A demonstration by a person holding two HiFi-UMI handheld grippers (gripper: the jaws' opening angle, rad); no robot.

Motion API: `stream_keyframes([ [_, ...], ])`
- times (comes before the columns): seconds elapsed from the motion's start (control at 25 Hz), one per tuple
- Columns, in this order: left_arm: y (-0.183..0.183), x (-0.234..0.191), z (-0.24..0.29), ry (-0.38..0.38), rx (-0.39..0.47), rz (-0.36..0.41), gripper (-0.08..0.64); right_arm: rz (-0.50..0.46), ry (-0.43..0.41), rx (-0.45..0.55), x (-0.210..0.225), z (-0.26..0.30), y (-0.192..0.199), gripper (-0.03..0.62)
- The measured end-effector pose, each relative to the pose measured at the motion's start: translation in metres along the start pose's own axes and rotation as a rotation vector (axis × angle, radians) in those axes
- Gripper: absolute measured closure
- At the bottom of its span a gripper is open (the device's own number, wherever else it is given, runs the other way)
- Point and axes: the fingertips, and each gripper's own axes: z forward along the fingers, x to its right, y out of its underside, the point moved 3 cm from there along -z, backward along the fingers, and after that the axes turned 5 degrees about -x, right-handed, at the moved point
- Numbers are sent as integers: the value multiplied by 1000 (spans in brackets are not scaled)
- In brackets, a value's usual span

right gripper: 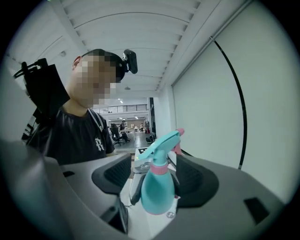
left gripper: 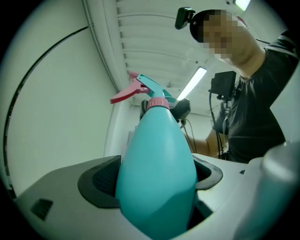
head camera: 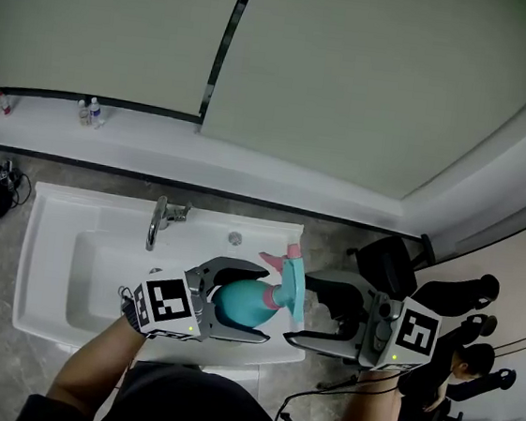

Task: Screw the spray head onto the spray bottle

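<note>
Looking down in the head view, my left gripper (head camera: 266,305) has its jaws clamped round the belly of the teal plastic teardrop-shaped spray bottle (head camera: 238,306). The bottle lies level over the front right corner of the white sink (head camera: 50,256). The teal spray head with pink trigger and collar (head camera: 291,279) sits on its neck, between the jaws of my right gripper (head camera: 297,313). In the left gripper view, both pads press the bottle's sides. In the right gripper view, my jaws stand wide apart around the head, not closed on it.
</note>
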Motion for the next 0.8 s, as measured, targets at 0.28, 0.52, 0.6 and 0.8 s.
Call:
stream_keyframes([
  [0.28,-13,42,-2,306,27,-13,137,-170,-201,69,-9,-21,-22,287],
  [0.52,-11,55,-2,384,11,-22,137,-199,-339,185,-21,-31,-34,285],
  [0.6,-9,66,-8,445,20,-33,137,-221,-349,200,-22,-36,-35,285],
  [0.8,-18,108,1,698,72,-45,137,-273,-536,148,-36,-27,-40,285],
])
